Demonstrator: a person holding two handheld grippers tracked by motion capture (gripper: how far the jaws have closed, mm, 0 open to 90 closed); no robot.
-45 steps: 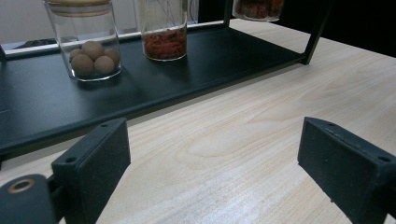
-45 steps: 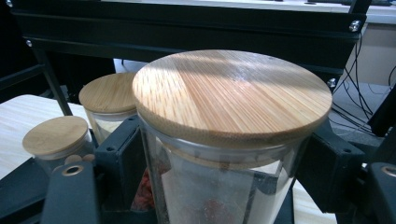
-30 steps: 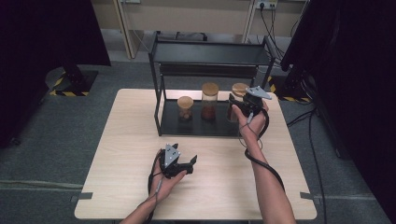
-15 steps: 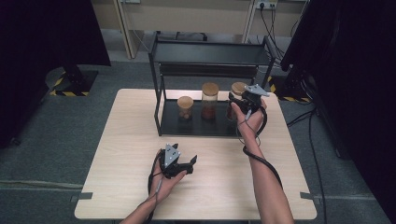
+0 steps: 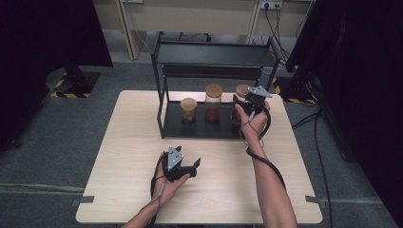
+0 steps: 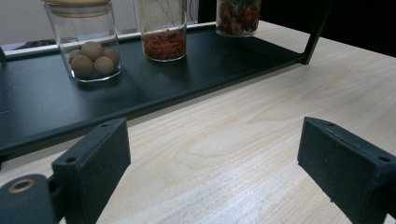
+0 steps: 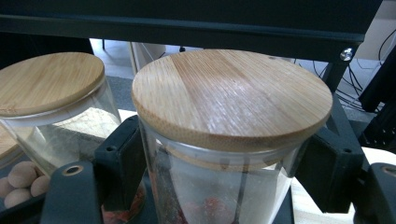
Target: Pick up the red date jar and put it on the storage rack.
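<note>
- Your right claw (image 7: 219, 172) gripped the rightmost jar (image 7: 231, 135) on the rack's lower shelf (image 5: 204, 127).
- Your left claw (image 5: 192, 167) rested open on the surface (image 5: 119, 156), near side.

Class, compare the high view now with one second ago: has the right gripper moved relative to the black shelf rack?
No. The right gripper sits at the rightmost jar on the rack, as before.

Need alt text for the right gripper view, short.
The right gripper's two black jaws flank a clear glass jar with a round bamboo lid, under a black metal shelf. A second bamboo-lidded glass jar stands to its left.
</note>
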